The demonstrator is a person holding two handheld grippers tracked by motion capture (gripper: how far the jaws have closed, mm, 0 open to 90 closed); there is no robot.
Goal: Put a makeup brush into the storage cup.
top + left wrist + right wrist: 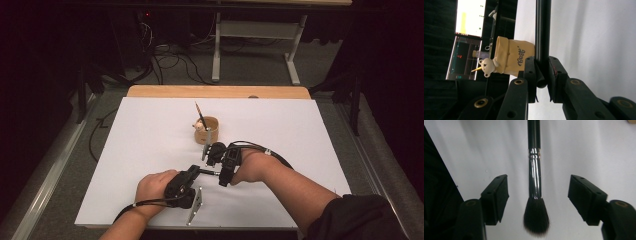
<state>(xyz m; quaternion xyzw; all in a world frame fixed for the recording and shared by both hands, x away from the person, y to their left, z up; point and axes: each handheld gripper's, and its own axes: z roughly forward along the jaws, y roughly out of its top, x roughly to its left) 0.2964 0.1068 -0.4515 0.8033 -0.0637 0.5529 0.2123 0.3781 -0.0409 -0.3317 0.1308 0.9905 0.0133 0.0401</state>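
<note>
Item: one black-handled make-up brush with a silver metal ferrule and a dark, rounded bristle head (534, 182). We find it held off the white surface (300, 150), between the two hands, near the front middle of the sheet.

Grip: the left gripper (541, 75) has its jaws clenched on the plain end of the black handle; in the left gripper view the handle runs straight up from between the jaws, its tip just below the pads.

Opposite end: the right gripper (537, 197) stands released, jaws well apart, one on either side of the ferrule and touching neither it nor the bristles. In the right gripper view the brush's long axis runs up the middle of the gap, bristle head toward the camera, handle away from it.

Governing relation: we judge that the brush lies centred between the open right jaws, lengthwise along their reach, so closing them would land on the ferrule just above the bristles. The right hand is the nearer to that end; the left carries the weight.

Beyond: a small tan holder shaped like a paper sack, lettered in dark script, with a white bear figure at its rim (511, 57), stands further back on the surface with a slim pencil-like stick (200, 116) leaning in it. We cannot tell what else it holds.
</note>
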